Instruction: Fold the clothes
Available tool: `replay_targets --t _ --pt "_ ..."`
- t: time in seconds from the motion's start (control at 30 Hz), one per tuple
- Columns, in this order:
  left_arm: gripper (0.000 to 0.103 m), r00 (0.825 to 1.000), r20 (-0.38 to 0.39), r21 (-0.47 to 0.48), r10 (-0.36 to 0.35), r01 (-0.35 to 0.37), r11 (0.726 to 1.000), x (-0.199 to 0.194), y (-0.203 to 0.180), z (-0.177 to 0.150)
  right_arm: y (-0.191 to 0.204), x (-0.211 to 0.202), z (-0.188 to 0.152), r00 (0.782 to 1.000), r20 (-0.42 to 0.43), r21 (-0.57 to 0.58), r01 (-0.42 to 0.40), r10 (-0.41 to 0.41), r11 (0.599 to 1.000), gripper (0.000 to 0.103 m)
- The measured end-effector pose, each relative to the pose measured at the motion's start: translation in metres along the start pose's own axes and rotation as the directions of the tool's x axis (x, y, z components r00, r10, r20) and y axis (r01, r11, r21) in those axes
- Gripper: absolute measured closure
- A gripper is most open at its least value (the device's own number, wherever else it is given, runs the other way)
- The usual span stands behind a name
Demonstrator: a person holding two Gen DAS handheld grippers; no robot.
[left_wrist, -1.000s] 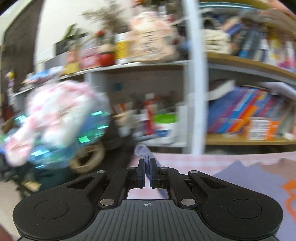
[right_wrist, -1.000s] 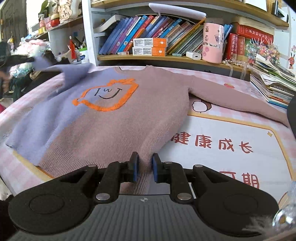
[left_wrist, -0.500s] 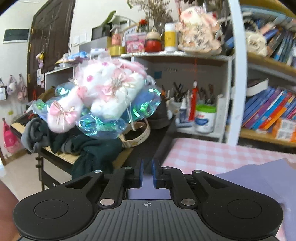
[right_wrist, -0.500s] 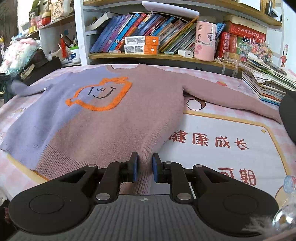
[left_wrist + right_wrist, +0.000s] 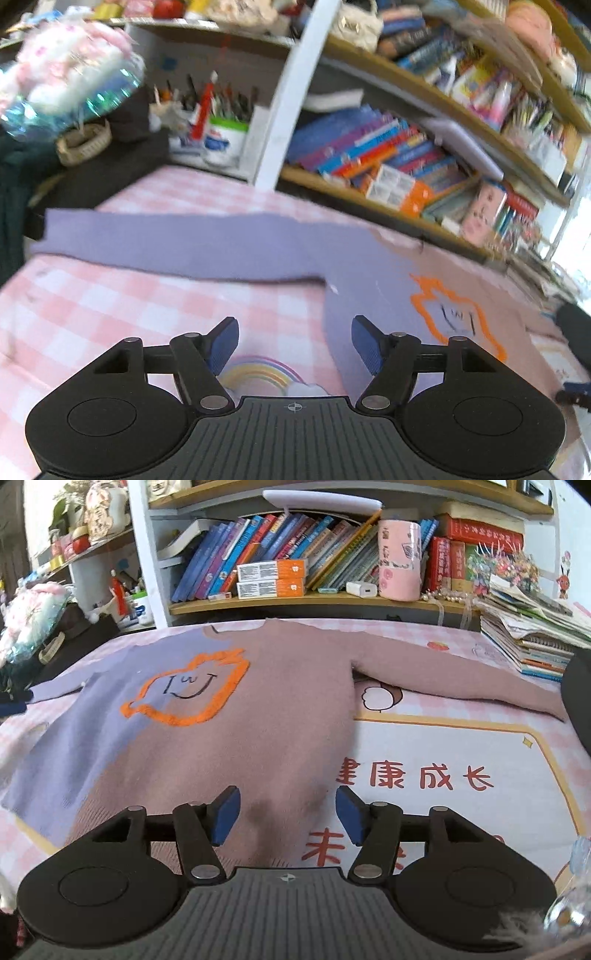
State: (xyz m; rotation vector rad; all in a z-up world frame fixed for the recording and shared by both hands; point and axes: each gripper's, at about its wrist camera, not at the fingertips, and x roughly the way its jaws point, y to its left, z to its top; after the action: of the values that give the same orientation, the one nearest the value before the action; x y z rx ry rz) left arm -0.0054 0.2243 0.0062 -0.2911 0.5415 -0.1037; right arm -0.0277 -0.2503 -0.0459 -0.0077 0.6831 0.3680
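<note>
Purple-and-mauve sweater [image 5: 229, 716] lies flat, both sleeves spread wide.

Wooden bookshelf [image 5: 317, 600] packed with books [image 5: 236, 554] behind pink checked tabletop [image 5: 110, 314]; bright daylight at right.

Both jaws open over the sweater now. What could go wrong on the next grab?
1. The right gripper hovers over the hem of the mauve-and-lilac knit sweater; a shallow pinch may also catch the pink checked printed tablecloth underneath.
2. The lilac sleeve reaches the table's left edge, so a tug on the body could pull it off.
3. The left gripper straddles the sweater's side edge over bare cloth and may close on too little knit.
</note>
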Motion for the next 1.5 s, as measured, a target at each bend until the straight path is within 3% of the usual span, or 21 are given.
replay_targets --t 0.2,0.3,0.33,0.43,0.47,0.5,0.6,0.8,1.1,1.23,1.37,1.5 --pt "0.035 0.999 -0.040 0.042 -0.016 0.018 0.999 0.033 -0.016 0.002 -0.008 0.000 0.005 0.999 0.035 0.011 -0.007 0.006 1.000 0.055" --pt "0.038 0.998 -0.059 0.052 -0.006 0.009 0.999 0.050 -0.021 0.006 -0.014 0.005 0.006 1.000 0.024 0.029 0.004 -0.004 1.000 0.062" --pt "0.042 0.998 -0.061 0.061 -0.004 0.007 0.998 0.054 -0.024 0.006 -0.014 0.007 0.006 1.000 0.016 0.030 0.002 -0.003 1.000 0.065" --pt "0.070 0.997 -0.081 0.086 -0.018 0.025 0.996 0.065 -0.031 0.009 -0.016 0.010 0.006 1.000 0.004 0.023 -0.010 0.010 1.000 0.075" --pt "0.084 0.996 -0.088 0.086 -0.029 0.036 0.996 0.068 -0.032 0.010 -0.016 0.011 0.006 1.000 0.002 0.018 -0.016 0.016 1.000 0.078" --pt "0.090 0.995 -0.094 0.087 -0.036 0.044 0.995 0.072 -0.034 0.011 -0.016 0.012 0.006 1.000 0.001 0.014 -0.023 0.023 1.000 0.086" --pt "0.097 0.993 -0.106 0.096 -0.043 0.053 0.994 0.086 -0.036 0.019 -0.018 0.019 0.008 1.000 0.013 0.018 -0.016 0.016 1.000 0.090" --pt "0.097 0.992 -0.120 0.126 -0.040 0.055 0.991 0.118 -0.045 0.034 -0.023 0.035 0.018 0.998 0.049 0.030 0.042 -0.044 0.999 0.090" --pt "0.097 0.991 -0.120 0.137 -0.055 0.072 0.988 0.136 -0.053 0.041 -0.024 0.031 0.013 0.998 0.060 0.032 0.034 -0.036 0.999 0.090" --pt "0.092 0.991 -0.127 0.138 -0.039 0.057 0.989 0.125 -0.052 0.035 -0.027 0.030 0.011 0.997 0.069 0.064 0.032 -0.037 0.997 0.089" --pt "0.078 0.992 -0.124 0.162 -0.027 0.048 0.986 0.098 -0.055 0.021 -0.027 0.021 0.007 0.997 0.068 0.058 0.027 -0.031 0.998 0.085" --pt "0.077 0.993 -0.109 0.111 -0.037 0.049 0.993 0.059 -0.051 -0.003 -0.028 0.010 -0.003 0.998 0.061 0.070 0.009 -0.014 0.997 0.083"
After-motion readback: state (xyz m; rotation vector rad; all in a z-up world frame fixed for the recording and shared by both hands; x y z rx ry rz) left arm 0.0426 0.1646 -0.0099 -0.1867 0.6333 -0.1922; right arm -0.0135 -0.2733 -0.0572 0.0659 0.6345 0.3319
